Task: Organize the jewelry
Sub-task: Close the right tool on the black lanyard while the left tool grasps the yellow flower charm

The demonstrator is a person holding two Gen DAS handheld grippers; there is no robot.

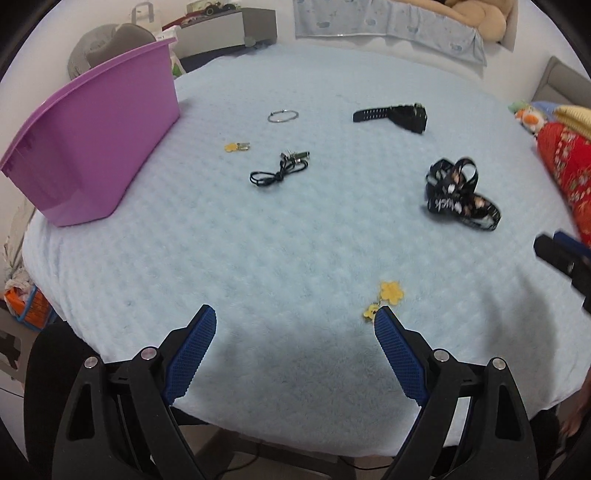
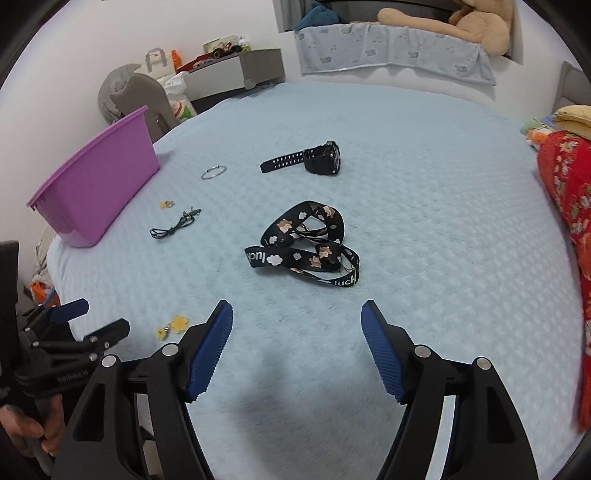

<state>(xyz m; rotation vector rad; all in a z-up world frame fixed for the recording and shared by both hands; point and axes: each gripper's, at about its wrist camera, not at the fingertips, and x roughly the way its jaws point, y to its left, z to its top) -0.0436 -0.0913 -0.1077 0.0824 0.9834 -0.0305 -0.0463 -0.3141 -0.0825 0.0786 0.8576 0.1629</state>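
Both the left gripper (image 1: 295, 325) and the right gripper (image 2: 297, 319) point downward, jaws spread wide, nothing between them.

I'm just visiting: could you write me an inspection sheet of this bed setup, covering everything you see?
Surface: pale blue blanket, bare in places.
Job's things: purple bin; silver ring bracelet; black watch; black cord necklace; printed lanyard; yellow flower charms.
Clutter: red patterned cloth.
Grippers: left hand-held gripper and right hand-held gripper both open, empty.
Cables: nothing seen.
Surroundings: plush toy, grey cabinet.
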